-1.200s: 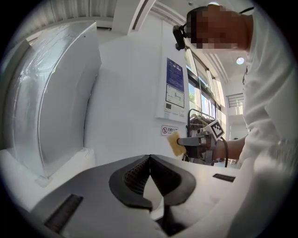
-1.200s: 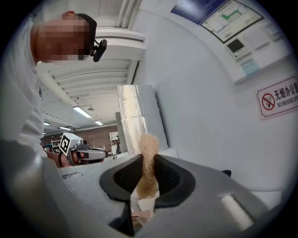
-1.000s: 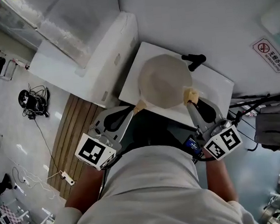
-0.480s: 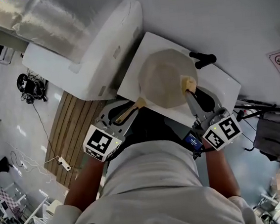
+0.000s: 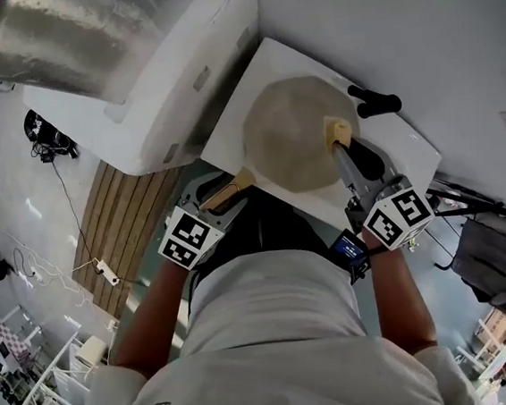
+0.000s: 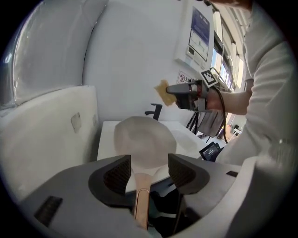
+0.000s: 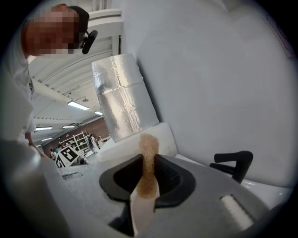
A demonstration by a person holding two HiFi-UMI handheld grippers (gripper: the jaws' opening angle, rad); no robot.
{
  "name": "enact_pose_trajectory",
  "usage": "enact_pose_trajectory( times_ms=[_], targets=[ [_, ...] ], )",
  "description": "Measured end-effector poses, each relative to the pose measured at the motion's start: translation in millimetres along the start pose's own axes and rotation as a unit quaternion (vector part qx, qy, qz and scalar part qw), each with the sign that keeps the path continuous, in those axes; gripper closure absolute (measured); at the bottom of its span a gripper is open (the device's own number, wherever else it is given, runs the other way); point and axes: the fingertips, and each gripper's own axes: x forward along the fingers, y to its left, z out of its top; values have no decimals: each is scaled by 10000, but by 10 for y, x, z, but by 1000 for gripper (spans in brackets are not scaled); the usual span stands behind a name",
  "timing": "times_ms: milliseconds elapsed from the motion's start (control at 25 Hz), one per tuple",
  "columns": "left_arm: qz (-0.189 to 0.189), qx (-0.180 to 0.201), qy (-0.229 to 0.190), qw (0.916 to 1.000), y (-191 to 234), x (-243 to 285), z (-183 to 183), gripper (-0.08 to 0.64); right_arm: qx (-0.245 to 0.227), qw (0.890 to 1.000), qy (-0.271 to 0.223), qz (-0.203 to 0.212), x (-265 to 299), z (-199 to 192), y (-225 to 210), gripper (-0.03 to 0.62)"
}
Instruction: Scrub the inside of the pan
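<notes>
Beige round pan, head view: pan (image 5: 293, 141) lies on a white slab (image 5: 268, 68), its light wooden handle (image 5: 231, 190) pointing past the slab's near edge towards the person
Left gripper, head view: grey left gripper (image 5: 219, 198) with its marker cube sits at the tip of the handle; its jaws are hard to read from here
Right gripper, head view: grey right gripper (image 5: 343, 145) reaches over the pan's right rim with a yellow sponge (image 5: 337, 130) at its tip
Surroundings, head view: black lever (image 5: 377, 103) at the slab's far side; white box-shaped unit (image 5: 179, 97) left of the slab; silver foil duct (image 5: 29, 41) above that; slatted wooden pallet (image 5: 125, 224) on the floor
Left gripper view, jaws: left gripper (image 6: 150, 171) has just been opening, its pads now wide apart; handle (image 6: 141, 200) runs between them, touched by neither pad
Left gripper view, pan: pan (image 6: 144, 138) straight ahead on the slab (image 6: 108, 135), hollow side up
Left gripper view, other hand: right gripper (image 6: 173, 91) holds the sponge (image 6: 162, 91) up over the pan, clear of it
Right gripper view, jaws: right gripper (image 7: 148, 179) is clamped tight on the sponge (image 7: 149, 162), which stands upright and pokes out past the pads
Right gripper view, background: foil duct (image 7: 122, 100) ahead, black lever (image 7: 233, 163) at right; pan not seen
</notes>
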Motion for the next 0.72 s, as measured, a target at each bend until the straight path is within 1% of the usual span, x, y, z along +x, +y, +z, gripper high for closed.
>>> enact_pose_trajectory(
  times_ms=[200, 360, 480, 560, 720],
  targets=[
    [18, -132, 403, 9991, 117, 299, -409, 291, 250, 9995, 161, -137, 184, -285, -268, 517],
    [18, -158, 741, 9971, 154, 489, -674, 291, 341, 9986, 315, -269, 301, -454, -455, 515],
    [49, -275, 953, 9951, 192, 611, -865, 291, 399, 9979, 403, -326, 408, -560, -581, 515],
    [119, -337, 1076, 9936, 233, 661, -970, 291, 473, 9971, 454, -375, 492, -638, -666, 515],
    [163, -322, 1240, 9916, 264, 745, -1118, 291, 608, 9951, 598, -508, 638, -805, -834, 515]
  ],
)
